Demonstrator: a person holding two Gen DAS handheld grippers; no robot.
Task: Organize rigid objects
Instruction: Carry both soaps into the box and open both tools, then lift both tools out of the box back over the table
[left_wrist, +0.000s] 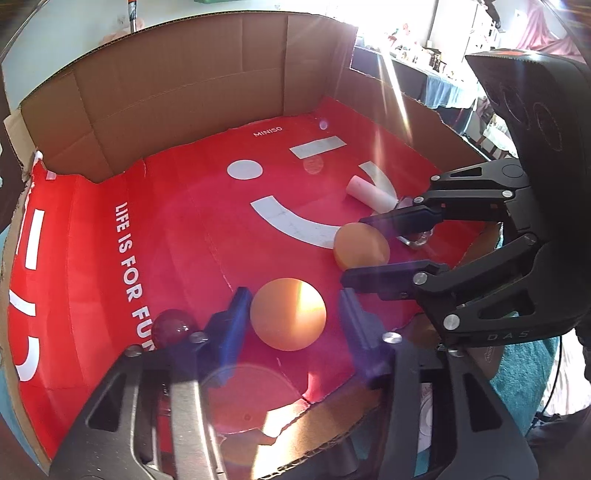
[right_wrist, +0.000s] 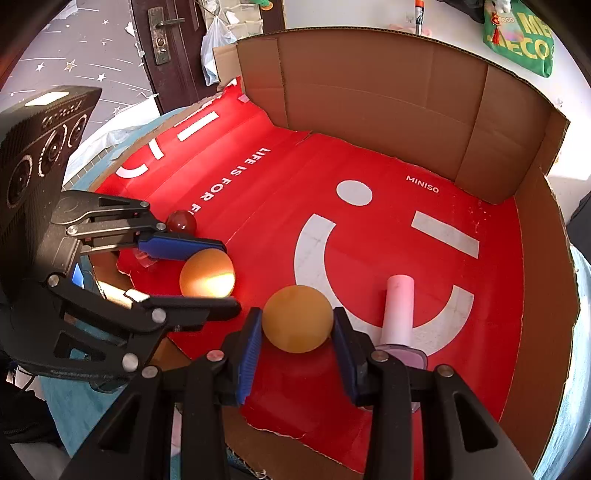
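Two orange balls lie on the red floor of a cardboard box. My left gripper (left_wrist: 291, 314) is open around one orange ball (left_wrist: 288, 314), with gaps on both sides; that ball also shows in the right wrist view (right_wrist: 207, 273). My right gripper (right_wrist: 297, 325) has its pads against the other orange ball (right_wrist: 297, 319), which also shows in the left wrist view (left_wrist: 360, 245). A dark red ball (left_wrist: 171, 326) sits left of the left gripper. A white tube with a pink cap (right_wrist: 399, 310) lies right of the right gripper.
The cardboard box walls (left_wrist: 177, 85) rise at the back and left; the right wall (right_wrist: 535, 295) is low. The red liner (right_wrist: 388, 206) has a white smiley print. The torn front edge (left_wrist: 288, 417) is near my grippers.
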